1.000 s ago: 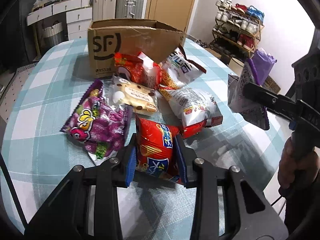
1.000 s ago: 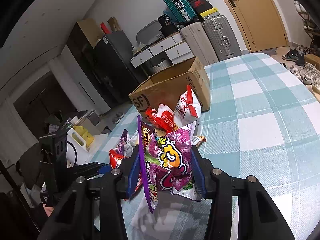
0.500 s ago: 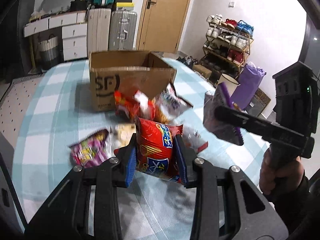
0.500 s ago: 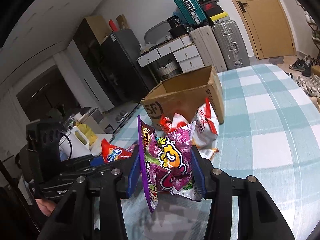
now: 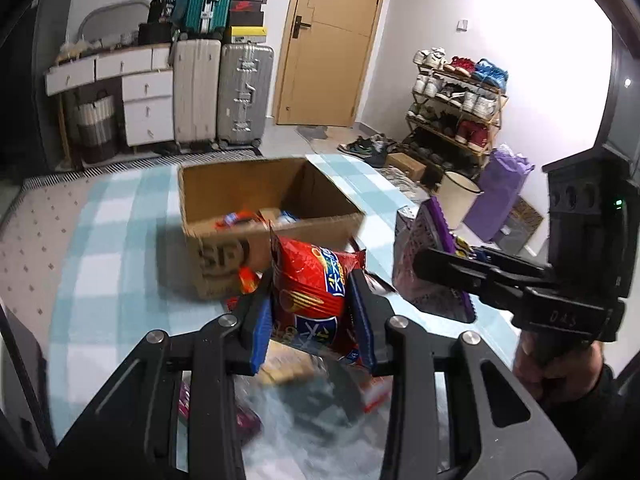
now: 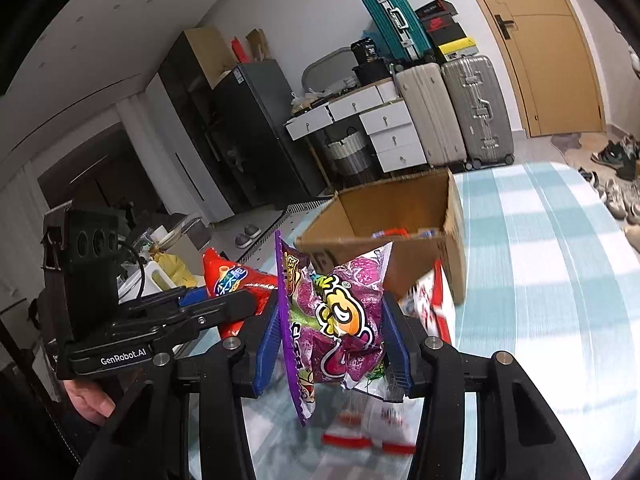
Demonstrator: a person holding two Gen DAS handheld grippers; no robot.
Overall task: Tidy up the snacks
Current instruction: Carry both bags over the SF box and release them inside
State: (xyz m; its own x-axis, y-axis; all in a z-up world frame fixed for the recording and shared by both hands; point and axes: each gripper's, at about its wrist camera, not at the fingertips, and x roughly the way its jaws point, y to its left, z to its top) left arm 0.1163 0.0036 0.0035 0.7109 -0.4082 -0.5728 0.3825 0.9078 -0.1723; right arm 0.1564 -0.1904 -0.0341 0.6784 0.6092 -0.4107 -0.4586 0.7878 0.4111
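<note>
Your left gripper pinches the red snack bag and your right gripper clamps the purple snack bag — both held above the checked tablecloth, just short of the open cardboard box.

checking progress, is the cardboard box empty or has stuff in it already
Not empty: the open cardboard box already has a few packets on its floor, red and blue ones, seen in both wrist views.

Red packet, purple packet, both aloft
</note>
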